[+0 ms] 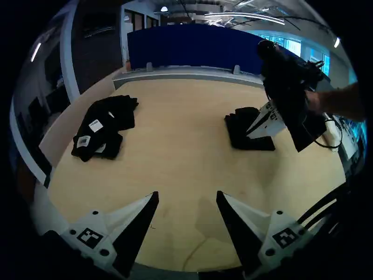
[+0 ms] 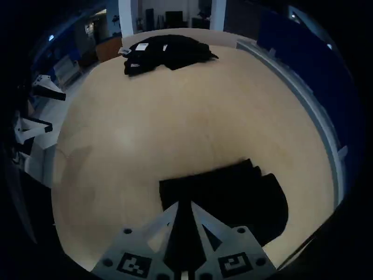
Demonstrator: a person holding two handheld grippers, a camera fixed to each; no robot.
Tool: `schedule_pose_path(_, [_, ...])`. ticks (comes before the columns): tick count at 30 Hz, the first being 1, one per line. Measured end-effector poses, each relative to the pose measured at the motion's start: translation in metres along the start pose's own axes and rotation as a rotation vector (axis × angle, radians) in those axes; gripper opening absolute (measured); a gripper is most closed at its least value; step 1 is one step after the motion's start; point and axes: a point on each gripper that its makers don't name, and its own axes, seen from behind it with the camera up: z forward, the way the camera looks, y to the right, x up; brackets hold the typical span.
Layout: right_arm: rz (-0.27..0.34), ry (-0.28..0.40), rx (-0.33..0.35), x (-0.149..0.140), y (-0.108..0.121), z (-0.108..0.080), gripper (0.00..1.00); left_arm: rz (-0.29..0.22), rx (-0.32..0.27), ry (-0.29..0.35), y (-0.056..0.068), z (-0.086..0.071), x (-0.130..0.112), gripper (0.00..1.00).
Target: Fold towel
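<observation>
Looks like an office: pale wood table [image 1: 186, 135], blue partition [image 1: 196, 46] behind. Can't read the white tags on the black pile [image 1: 105, 126], too small. Got the folded black towel [image 2: 228, 196] flat under the right gripper [image 2: 185, 204], long side crosswise to it. Pressed together there; left gripper [image 1: 186, 193] spread wide over bare wood.

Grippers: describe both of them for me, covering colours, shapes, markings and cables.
The left gripper has two white, wedge-shaped fingers with black inner faces, each carrying a square black-and-white marker at its base. The right gripper is built the same: white tapered fingers, black inside, a marker on each. In the left gripper view it has a bulky black body with a black cable looping from it.
</observation>
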Motion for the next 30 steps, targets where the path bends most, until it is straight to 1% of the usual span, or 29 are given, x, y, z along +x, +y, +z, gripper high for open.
schedule_pose_path(3, [0.010, -0.001, 0.005, -0.001, -0.001, 0.003, 0.03, -0.004, -0.003, 0.001, 0.002, 0.001, -0.001, 0.92])
schedule_pose_path(7, [0.019, 0.009, 0.003, 0.000, 0.000, 0.001, 0.04, 0.000, -0.001, 0.000, 0.003, 0.003, 0.000, 0.92])
schedule_pose_path(10, [0.026, 0.019, -0.004, 0.002, 0.003, -0.002, 0.09, 0.003, -0.001, 0.001, 0.003, 0.003, 0.002, 0.92])
schedule_pose_path(11, [0.029, 0.023, -0.008, 0.002, 0.004, -0.003, 0.11, 0.003, -0.001, 0.001, 0.003, 0.003, 0.002, 0.92])
schedule_pose_path(13, [0.037, 0.033, -0.014, 0.004, 0.005, -0.006, 0.23, 0.002, 0.000, 0.002, 0.003, 0.003, 0.004, 0.92])
schedule_pose_path(15, [0.046, 0.044, -0.019, 0.004, 0.007, -0.010, 0.43, 0.000, 0.000, 0.003, 0.004, 0.002, 0.005, 0.92])
schedule_pose_path(17, [0.054, 0.053, -0.019, 0.004, 0.007, -0.014, 0.59, -0.002, -0.001, 0.003, 0.004, 0.002, 0.005, 0.92])
schedule_pose_path(21, [0.065, 0.056, -0.038, -0.003, 0.010, -0.024, 0.75, -0.001, -0.003, 0.004, 0.006, 0.002, 0.006, 0.92])
schedule_pose_path(23, [0.067, 0.057, -0.052, -0.007, 0.012, -0.029, 0.80, 0.000, -0.005, 0.004, 0.008, 0.002, 0.006, 0.92])
schedule_pose_path(30, [0.094, 0.055, -0.069, -0.028, 0.008, -0.042, 0.80, 0.007, -0.009, 0.005, 0.012, 0.003, 0.008, 0.92])
